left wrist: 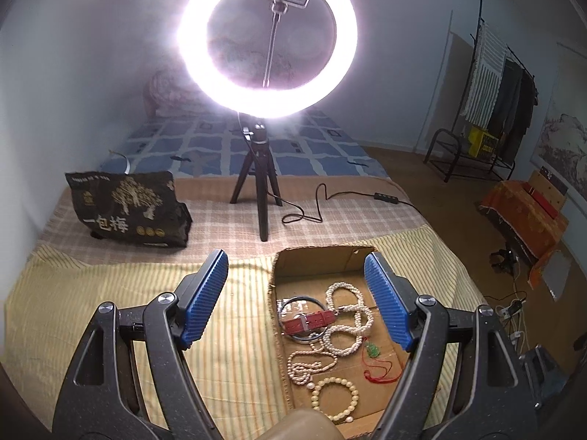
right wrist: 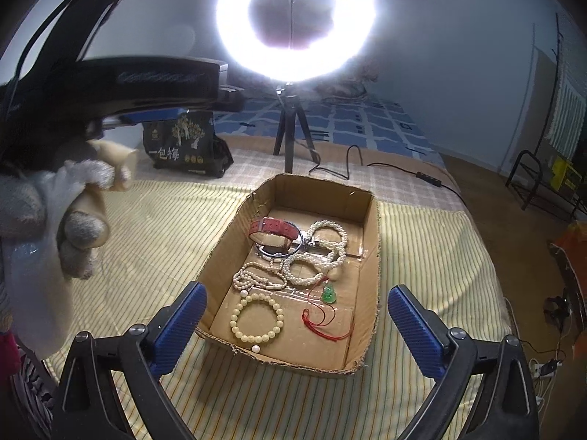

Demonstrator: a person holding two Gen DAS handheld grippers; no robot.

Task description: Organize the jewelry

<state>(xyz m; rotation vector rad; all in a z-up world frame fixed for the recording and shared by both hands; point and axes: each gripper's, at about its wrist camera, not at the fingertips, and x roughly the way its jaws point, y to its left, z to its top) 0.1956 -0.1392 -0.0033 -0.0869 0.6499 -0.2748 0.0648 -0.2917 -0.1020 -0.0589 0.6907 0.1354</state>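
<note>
A shallow cardboard box (right wrist: 370, 242) (left wrist: 315, 260) lies on a striped yellow cloth. It holds a red strap watch (right wrist: 273, 228) (left wrist: 310, 321), white pearl necklaces (right wrist: 323, 253) (left wrist: 348, 322), a cream bead bracelet (right wrist: 256, 317) (left wrist: 335, 398), a green pendant on red cord (right wrist: 329, 295) (left wrist: 373, 351) and a metal bangle (right wrist: 279, 251). My left gripper (left wrist: 297, 293) is open and empty above the box's left edge; it also shows at the upper left of the right wrist view (right wrist: 154, 84). My right gripper (right wrist: 297, 326) is open and empty above the box's near end.
A lit ring light on a black tripod (left wrist: 262, 198) (right wrist: 291, 135) stands behind the box, its cable (left wrist: 352, 198) trailing right. A black printed bag (left wrist: 128, 209) (right wrist: 181, 139) sits at back left. A clothes rack (left wrist: 488, 102) stands by the right wall.
</note>
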